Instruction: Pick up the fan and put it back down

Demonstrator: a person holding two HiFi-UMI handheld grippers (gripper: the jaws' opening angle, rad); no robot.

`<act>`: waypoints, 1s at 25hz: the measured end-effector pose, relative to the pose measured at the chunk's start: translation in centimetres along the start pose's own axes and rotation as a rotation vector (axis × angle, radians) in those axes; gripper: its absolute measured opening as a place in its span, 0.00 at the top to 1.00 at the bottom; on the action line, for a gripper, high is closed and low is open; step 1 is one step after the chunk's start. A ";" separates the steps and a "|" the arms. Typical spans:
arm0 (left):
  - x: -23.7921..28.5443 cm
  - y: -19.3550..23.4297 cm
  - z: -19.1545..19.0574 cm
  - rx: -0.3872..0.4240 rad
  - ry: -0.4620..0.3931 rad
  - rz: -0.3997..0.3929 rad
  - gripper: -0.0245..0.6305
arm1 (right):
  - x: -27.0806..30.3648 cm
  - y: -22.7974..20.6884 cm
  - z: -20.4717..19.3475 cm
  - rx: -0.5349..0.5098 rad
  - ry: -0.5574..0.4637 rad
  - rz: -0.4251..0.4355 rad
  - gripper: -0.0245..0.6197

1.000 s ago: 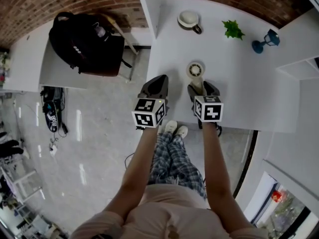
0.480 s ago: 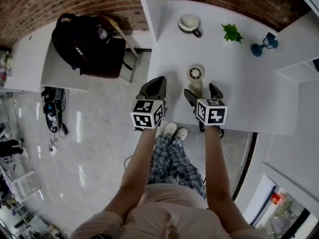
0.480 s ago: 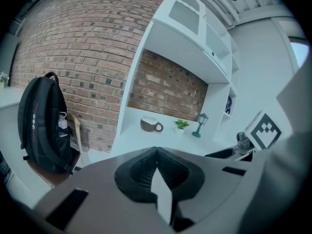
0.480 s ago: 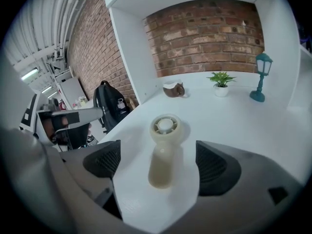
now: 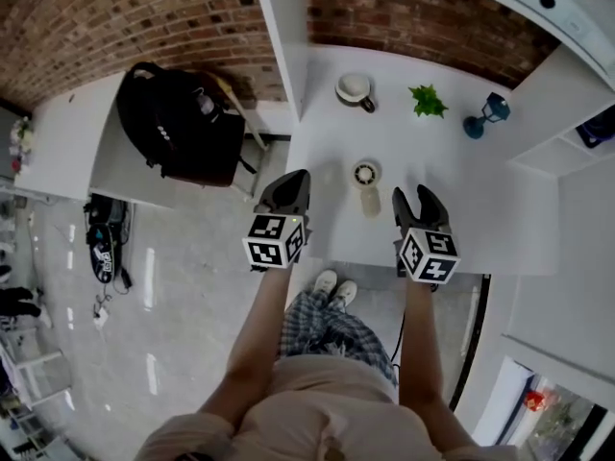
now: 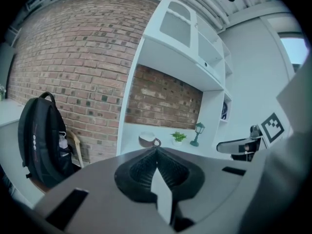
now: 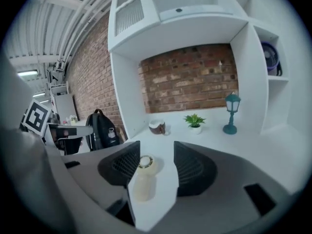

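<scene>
In the head view, the fan lies alone on the white counter, with its round head towards the wall and its handle towards the person. A second ago the right gripper stood over that handle. Half a second ago its fingers were spread wide around it. Now the right gripper has drawn off to the fan's right and touches nothing, and the left gripper hangs off the counter's left edge, well apart from the fan. In the left gripper view its fingers are pressed together with nothing between them, and only the mug, the plant and the lantern show far behind. In the right gripper view the fingers stand partly apart, having just been closing from their widest. The fan appears in the gap, but it lies on the counter beyond the fingers and neither one presses on it. The fan looks to have been set back down and let go, so the task seems finished, with both grippers clear of the fan.
</scene>
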State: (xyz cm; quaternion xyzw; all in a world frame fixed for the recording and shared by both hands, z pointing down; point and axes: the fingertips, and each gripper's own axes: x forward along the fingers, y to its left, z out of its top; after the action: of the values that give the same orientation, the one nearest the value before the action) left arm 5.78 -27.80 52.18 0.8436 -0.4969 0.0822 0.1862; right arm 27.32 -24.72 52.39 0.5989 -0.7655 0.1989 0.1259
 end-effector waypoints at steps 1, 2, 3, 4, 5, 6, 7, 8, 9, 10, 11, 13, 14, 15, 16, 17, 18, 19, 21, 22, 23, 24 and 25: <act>-0.3 -0.1 0.6 0.008 -0.009 -0.001 0.92 | -0.8 -0.4 0.9 -0.005 -0.032 -0.014 0.62; -0.5 -0.2 1.2 0.016 -0.018 -0.003 0.92 | -1.5 -0.8 1.9 -0.007 -0.062 -0.027 0.65; -0.8 -0.4 1.8 0.025 -0.027 -0.006 0.92 | -2.3 -1.2 2.7 -0.009 -0.090 -0.038 0.67; -1.0 -0.6 2.4 0.032 -0.037 -0.011 0.92 | -3.0 -1.6 3.5 -0.011 -0.116 -0.049 0.68; -1.3 -0.8 3.1 0.040 -0.048 -0.015 0.92 | -3.7 -1.9 4.3 -0.015 -0.140 -0.059 0.71; -1.6 -1.0 3.7 0.048 -0.060 -0.020 0.92 | -4.4 -2.2 5.0 -0.019 -0.163 -0.069 0.73; -1.8 -1.2 4.4 0.058 -0.073 -0.024 0.92 | -5.1 -2.4 5.7 -0.024 -0.186 -0.078 0.75; -2.1 -1.5 5.1 0.069 -0.085 -0.029 0.92 | -5.8 -2.7 6.4 -0.028 -0.210 -0.085 0.78; -2.3 -1.7 5.7 0.080 -0.097 -0.033 0.92 | -6.5 -2.9 7.0 -0.031 -0.237 -0.090 0.80; -2.5 -1.9 6.3 0.090 -0.109 -0.036 0.92 | -7.2 -3.0 7.7 -0.034 -0.269 -0.092 0.81; -2.7 -2.1 6.9 0.097 -0.122 -0.038 0.92 | -7.8 -3.1 8.4 -0.039 -0.301 -0.094 0.83; -3.1 -2.1 8.0 0.106 -0.146 -0.039 0.92 | -9.0 -3.2 9.8 -0.051 -0.359 -0.104 0.88; -3.3 -2.1 8.5 0.107 -0.157 -0.040 0.92 | -9.6 -3.4 10.5 -0.055 -0.382 -0.112 0.91; -3.4 -2.2 8.9 0.107 -0.167 -0.041 0.92 | -10.1 -3.6 11.0 -0.058 -0.403 -0.121 0.92; -3.4 -2.2 9.2 0.106 -0.176 -0.042 0.92 | -10.5 -3.8 11.5 -0.059 -0.420 -0.128 0.93; -3.4 -2.2 9.5 0.104 -0.183 -0.043 0.92 | -10.8 -4.0 11.8 -0.059 -0.433 -0.134 0.93; -3.4 -2.3 9.7 0.105 -0.188 -0.044 0.92 | -11.1 -4.3 12.1 -0.059 -0.443 -0.139 0.93; -3.4 -2.3 10.0 0.106 -0.192 -0.045 0.92 | -11.4 -4.5 12.3 -0.060 -0.450 -0.145 0.93; -3.4 -2.5 10.4 0.111 -0.200 -0.050 0.92 | -11.9 -4.9 12.5 -0.057 -0.460 -0.159 0.93; -3.4 -2.6 10.5 0.113 -0.205 -0.052 0.92 | -12.1 -5.1 12.5 -0.056 -0.464 -0.166 0.93; -3.4 -2.7 10.7 0.115 -0.209 -0.054 0.92 | -12.3 -5.3 12.5 -0.057 -0.468 -0.171 0.94; -3.4 -2.7 10.8 0.117 -0.212 -0.056 0.92 | -12.4 -5.5 12.6 -0.059 -0.474 -0.175 0.94; -3.4 -2.8 10.9 0.118 -0.215 -0.057 0.92 | -12.6 -5.6 12.7 -0.064 -0.481 -0.175 0.94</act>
State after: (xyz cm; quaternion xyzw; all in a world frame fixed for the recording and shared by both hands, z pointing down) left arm 6.01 -28.22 40.42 0.8709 -0.4840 0.0151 0.0840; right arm 36.51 -20.74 36.54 0.6886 -0.7245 0.0149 -0.0241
